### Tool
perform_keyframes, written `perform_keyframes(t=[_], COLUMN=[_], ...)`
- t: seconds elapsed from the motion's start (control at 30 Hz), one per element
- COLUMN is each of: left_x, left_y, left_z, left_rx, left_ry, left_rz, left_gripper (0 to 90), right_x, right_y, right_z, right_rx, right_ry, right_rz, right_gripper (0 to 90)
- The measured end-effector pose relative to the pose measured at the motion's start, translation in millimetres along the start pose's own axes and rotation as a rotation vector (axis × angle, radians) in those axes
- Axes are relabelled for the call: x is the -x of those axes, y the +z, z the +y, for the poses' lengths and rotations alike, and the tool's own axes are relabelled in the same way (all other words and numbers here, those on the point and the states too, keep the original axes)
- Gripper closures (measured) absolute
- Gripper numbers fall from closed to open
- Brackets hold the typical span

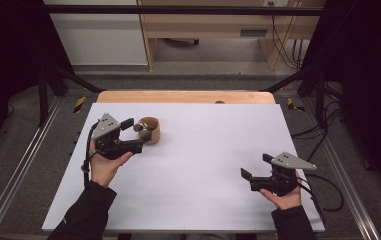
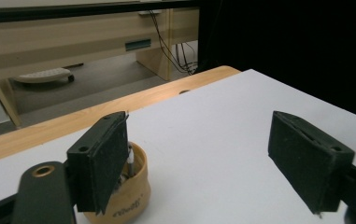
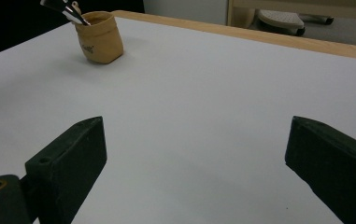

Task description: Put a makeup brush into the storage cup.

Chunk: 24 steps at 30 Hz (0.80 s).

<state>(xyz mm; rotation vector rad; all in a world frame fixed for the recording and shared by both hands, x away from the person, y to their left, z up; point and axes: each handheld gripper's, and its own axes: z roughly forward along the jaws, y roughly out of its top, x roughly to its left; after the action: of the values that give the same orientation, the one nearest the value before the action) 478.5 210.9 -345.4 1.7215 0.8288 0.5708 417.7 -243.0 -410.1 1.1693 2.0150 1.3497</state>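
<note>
A small tan cup [image 1: 151, 131] holding metal utensils stands on the white board [image 1: 203, 150] at the left rear. My left gripper [image 1: 138, 130] hovers right by it, its jaws wide apart. In the left gripper view the cup [image 2: 129, 196] sits low at the left, partly hidden behind the left jaw, and nothing lies between the pads of the left gripper [image 2: 203, 144]. My right gripper [image 1: 256, 166] rests open near the board's front right. In the right gripper view the cup [image 3: 99, 39] stands far off beyond the open right gripper [image 3: 196, 149].
A wooden table edge [image 1: 185, 96] runs along the far side of the board. Black frame bars [image 1: 178, 10] and rails surround the table. Wooden furniture [image 1: 208, 30] stands on the floor behind, and cables [image 1: 323, 195] trail at the right.
</note>
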Motion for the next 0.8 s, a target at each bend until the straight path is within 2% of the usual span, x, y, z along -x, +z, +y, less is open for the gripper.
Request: perform_keyframes(t=[0.17,0.47,0.8], left_x=[3.6,5.2,4.7], left_y=[-9.6,-24.5,-37.3], left_z=[-8.3,-25.9,-48.8], left_rx=[-0.013,-0.016,-0.044], left_ry=[0.011,-0.010,-0.019], left_rz=[-0.011,-0.020,-0.010], left_gripper=[17.1,14.6,12.5], right_x=[0.6,1.8,3.4], right_y=[-1.1,-2.6,-5.8], right_z=[0.5,0.8,1.6], right_rx=[0.008,0.011,0.018], right_ry=[0.002,0.004,0.011], right_rz=[-0.002,-0.004,-0.006], right_gripper=[5.9,5.6,5.4])
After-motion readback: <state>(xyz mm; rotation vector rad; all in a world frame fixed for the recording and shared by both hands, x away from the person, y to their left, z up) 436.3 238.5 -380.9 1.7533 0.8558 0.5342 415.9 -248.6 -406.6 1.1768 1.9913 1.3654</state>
